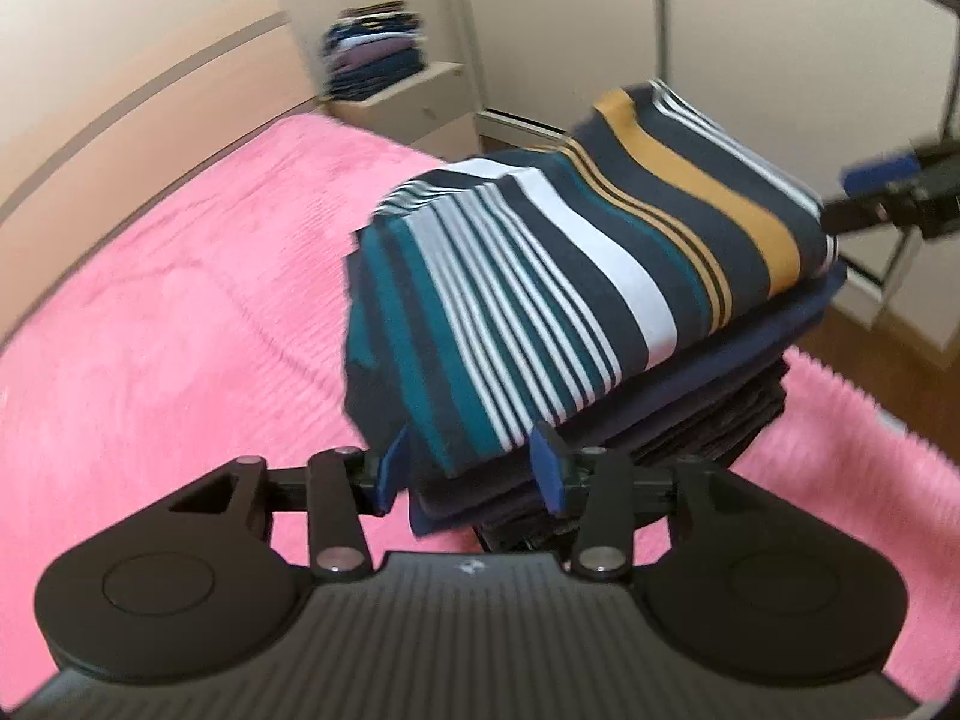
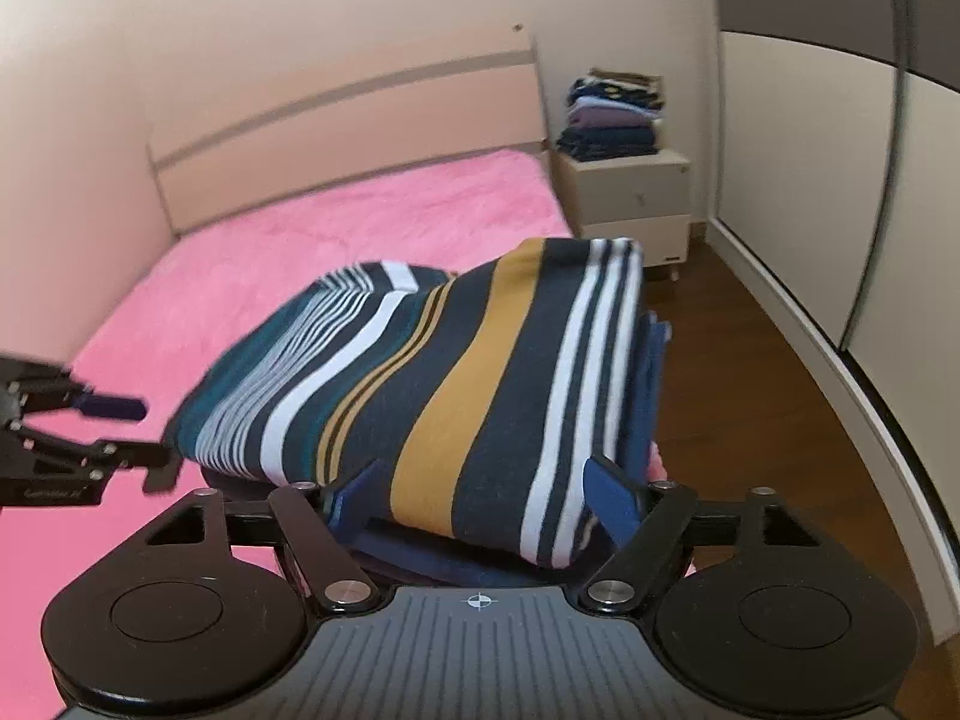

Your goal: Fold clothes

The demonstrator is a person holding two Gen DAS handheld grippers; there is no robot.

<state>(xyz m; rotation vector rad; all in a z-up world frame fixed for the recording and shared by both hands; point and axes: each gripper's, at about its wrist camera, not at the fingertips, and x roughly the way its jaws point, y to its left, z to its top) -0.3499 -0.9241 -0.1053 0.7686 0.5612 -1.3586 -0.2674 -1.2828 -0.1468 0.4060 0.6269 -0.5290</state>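
The left gripper [image 1: 471,468] has its blue pads apart around the near left end of the stack [image 1: 690,402], not clearly pinching it. That pile of folded clothes, striped shirt [image 2: 420,384] uppermost, sits at the pink bed [image 2: 288,252] edge. The right gripper [image 2: 480,498] likewise straddles the right end, jaws apart. Soft, floppy and fairly heavy; it probably needs holding low, at both ends.

You see a pink bedspread [image 2: 336,222] filling the left of the frame, a pale headboard [image 2: 360,120] above it, a nightstand [image 2: 630,198] at upper right, wardrobe doors [image 2: 810,150] far right, and wood floor [image 2: 750,360] below.
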